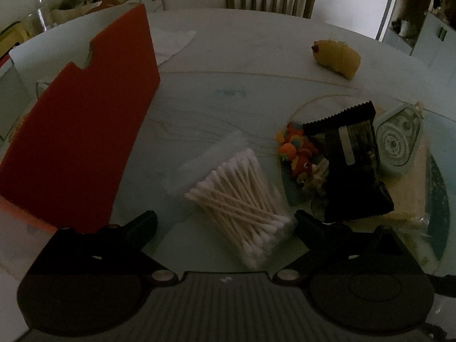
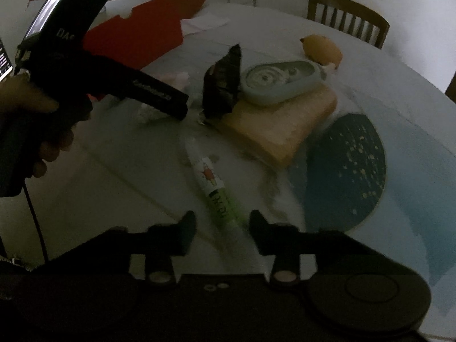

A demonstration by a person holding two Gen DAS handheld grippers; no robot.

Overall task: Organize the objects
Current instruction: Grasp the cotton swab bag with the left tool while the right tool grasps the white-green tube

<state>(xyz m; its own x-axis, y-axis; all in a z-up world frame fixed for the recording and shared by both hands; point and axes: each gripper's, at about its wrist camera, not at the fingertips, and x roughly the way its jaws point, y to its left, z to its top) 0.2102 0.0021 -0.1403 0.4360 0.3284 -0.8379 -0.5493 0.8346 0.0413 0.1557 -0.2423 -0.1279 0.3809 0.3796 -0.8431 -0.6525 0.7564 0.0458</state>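
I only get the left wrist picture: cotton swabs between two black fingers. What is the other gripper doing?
Observer: The right gripper is open, and a green and white tube lies on the table between its fingers.
Operator: Is it gripping that tube?
Observer: No, there is a gap on both sides of it.
Operator: I see a tan edge under the black packet. What is that?
Observer: A tan sponge-like block; the pale green oval gadget lies on top of it, and the black packet leans at its edge.
Operator: Who holds my gripper?
Observer: A person's hand grips the handle of the left gripper.
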